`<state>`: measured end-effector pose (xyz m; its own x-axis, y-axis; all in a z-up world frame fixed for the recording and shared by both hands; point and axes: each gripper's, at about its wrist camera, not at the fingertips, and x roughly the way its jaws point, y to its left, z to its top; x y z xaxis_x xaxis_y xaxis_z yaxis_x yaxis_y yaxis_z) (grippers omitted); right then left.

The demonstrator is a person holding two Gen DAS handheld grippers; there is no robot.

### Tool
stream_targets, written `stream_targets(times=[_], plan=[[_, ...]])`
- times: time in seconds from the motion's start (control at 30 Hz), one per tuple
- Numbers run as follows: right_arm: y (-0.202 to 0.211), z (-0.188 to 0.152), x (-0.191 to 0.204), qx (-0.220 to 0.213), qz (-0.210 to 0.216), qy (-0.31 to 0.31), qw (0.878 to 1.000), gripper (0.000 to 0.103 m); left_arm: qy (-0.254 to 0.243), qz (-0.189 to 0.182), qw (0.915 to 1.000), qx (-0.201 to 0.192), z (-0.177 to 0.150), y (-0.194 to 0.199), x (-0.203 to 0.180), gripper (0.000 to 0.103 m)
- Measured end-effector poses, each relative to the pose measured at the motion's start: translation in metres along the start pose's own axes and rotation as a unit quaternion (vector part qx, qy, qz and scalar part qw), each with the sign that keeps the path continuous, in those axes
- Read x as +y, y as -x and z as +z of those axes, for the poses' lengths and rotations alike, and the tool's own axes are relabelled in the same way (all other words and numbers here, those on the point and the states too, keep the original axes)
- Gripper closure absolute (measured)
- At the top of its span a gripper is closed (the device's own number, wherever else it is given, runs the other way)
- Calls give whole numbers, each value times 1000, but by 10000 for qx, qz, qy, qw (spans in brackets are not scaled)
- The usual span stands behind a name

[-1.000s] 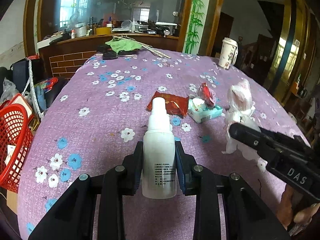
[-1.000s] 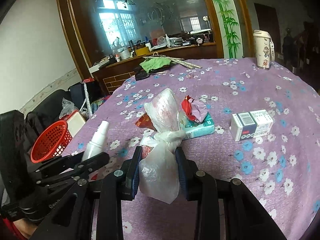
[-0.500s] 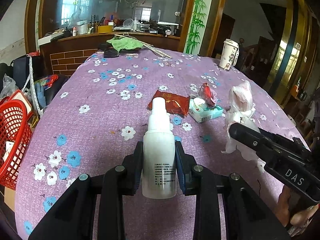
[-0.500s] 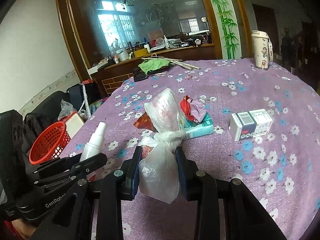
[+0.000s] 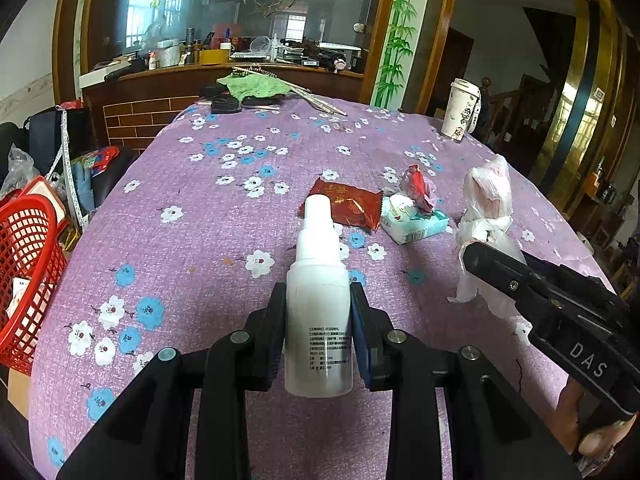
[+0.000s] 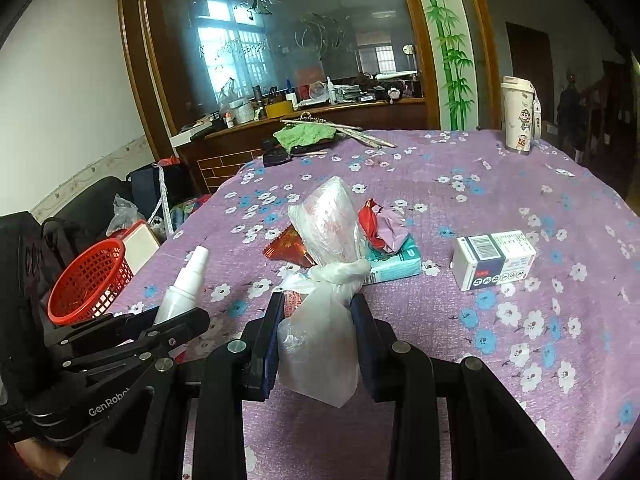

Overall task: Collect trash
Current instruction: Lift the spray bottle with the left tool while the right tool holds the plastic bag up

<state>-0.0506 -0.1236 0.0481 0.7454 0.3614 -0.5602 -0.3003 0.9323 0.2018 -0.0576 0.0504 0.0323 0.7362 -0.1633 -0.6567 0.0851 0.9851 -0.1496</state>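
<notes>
My left gripper (image 5: 318,300) is shut on a white spray bottle (image 5: 318,304) and holds it above the purple flowered tablecloth (image 5: 200,240). My right gripper (image 6: 318,304) is shut on a knotted clear plastic bag (image 6: 324,280), which also shows in the left wrist view (image 5: 486,216). On the cloth lie a red wrapper (image 5: 344,204), a teal tissue pack (image 5: 414,224) with a crumpled red and pink wrapper (image 6: 380,224) on it, and a white carton (image 6: 494,254). A red mesh basket (image 5: 24,264) stands off the table's left edge.
A white tumbler (image 6: 518,118) stands at the far right of the table. A green cloth (image 5: 256,86), sticks and dark items lie at the far edge. Bags and clutter sit on the floor by the basket. A wooden counter stands behind.
Both grippers have risen slightly and stayed shut on their loads. The view of the table has shifted a little; nothing on the cloth has moved.
</notes>
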Motion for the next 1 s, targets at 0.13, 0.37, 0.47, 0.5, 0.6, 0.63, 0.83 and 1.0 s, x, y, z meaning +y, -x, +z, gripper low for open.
stream_targets(times=[0.13, 0.37, 0.47, 0.5, 0.6, 0.63, 0.83, 1.0], plan=[[1, -1, 0, 4, -10, -32, 10000, 68, 5, 13, 10000, 7, 0, 0, 0, 74], [0, 0, 0, 14, -24, -17, 10000, 68, 9, 44, 10000, 13, -1, 0, 1, 74], [0, 1, 0, 21, -20, -19, 10000, 68, 12, 72, 10000, 27, -1, -1, 1, 74], [0, 1, 0, 27, -23, -21, 10000, 68, 12, 83, 10000, 30, -1, -1, 1, 74], [0, 1, 0, 17, -66, -3, 10000, 68, 29, 108, 9999, 10, -1, 0, 1, 74], [0, 1, 1, 8, -97, 23, 10000, 68, 44, 127, 9999, -16, -1, 1, 2, 74], [4, -4, 11, 144, -6, 88, 9999, 68, -5, 232, 9997, -40, -3, 10, 3, 74], [11, -5, 16, 172, 81, 89, 9998, 68, -19, 339, 9992, -189, -1, 24, 7, 74]])
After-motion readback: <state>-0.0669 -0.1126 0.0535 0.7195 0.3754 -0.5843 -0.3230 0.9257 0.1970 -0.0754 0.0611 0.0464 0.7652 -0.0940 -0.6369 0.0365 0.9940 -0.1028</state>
